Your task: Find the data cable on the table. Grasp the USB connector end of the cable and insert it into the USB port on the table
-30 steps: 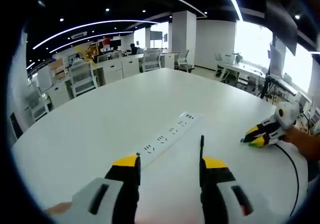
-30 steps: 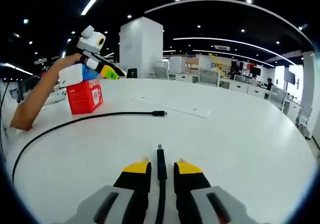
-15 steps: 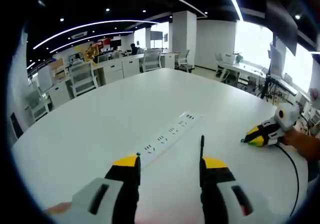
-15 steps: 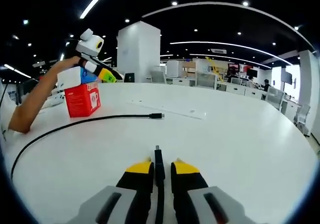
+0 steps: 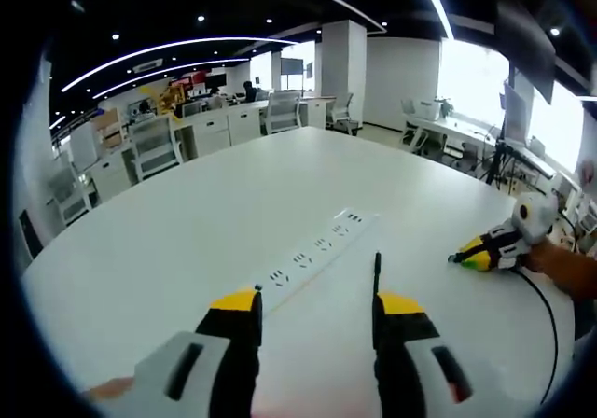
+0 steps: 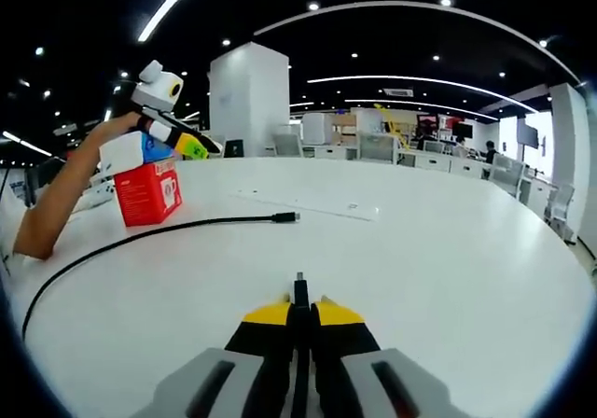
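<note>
I am closing the right gripper (image 6: 300, 308) on the near end of the thin black data cable (image 6: 140, 236): its yellow-tipped jaws are pinched nearly together, with the cable running up between them and the small dark connector tip (image 6: 299, 281) poking out just past the pads. The cable's other end, a black plug (image 6: 283, 217), is lying farther off on the round white table (image 6: 448, 250), and the slack is looping away to my left, near the red box (image 6: 147, 192).

I am holding the left gripper (image 5: 312, 304) with its jaws wide apart and nothing between them, hovering above the long white power strip (image 5: 315, 245), which is where I judge the USB port to be.

To do this well, I am aiming to keep the connector straight in line with the jaws, gripped just behind the tip, so it is not twisting when pushed. I cannot tell yet which way the plug faces, so I am planning to check before approaching the strip.
</note>
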